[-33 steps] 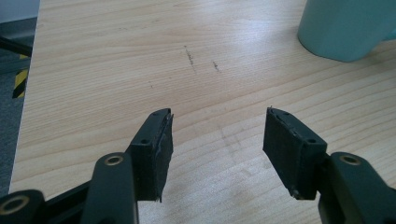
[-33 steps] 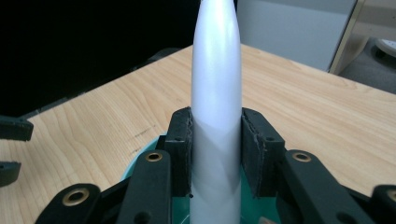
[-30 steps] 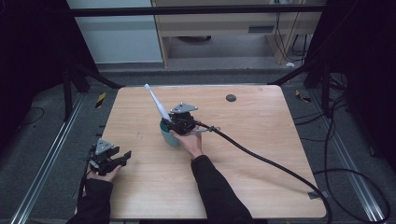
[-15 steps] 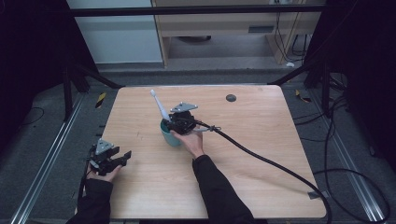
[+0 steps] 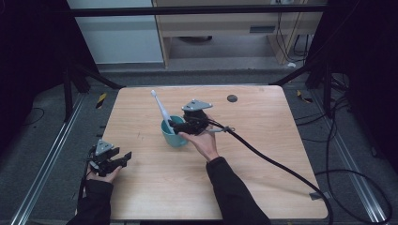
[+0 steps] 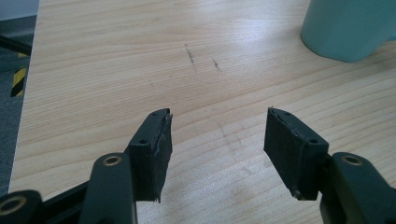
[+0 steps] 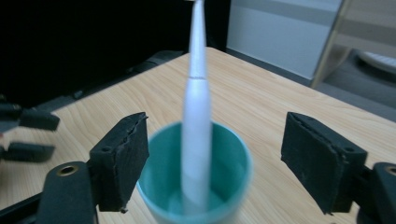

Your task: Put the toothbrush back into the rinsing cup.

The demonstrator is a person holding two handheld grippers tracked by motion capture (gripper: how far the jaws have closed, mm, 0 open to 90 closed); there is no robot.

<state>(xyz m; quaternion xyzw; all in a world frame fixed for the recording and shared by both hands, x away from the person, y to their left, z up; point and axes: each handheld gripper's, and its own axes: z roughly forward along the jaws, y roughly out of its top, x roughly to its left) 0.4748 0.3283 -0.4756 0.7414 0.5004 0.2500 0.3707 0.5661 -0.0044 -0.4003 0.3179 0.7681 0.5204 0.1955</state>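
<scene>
Standing in the cup, the toothbrush leans on the rim with its head up and away from the person. The right gripper has just been opening its jaws, and they now stand wide on both sides of the brush without touching it, so the brush looks let go and the cup holds it up. In the right gripper view the toothbrush rises between the pads, so I think pulling back should be straight, or a pad may knock it over. The left gripper rests open and empty near the table's left front edge, well apart from the cup. Most of the table is bare, so both hands have lots of room.
</scene>
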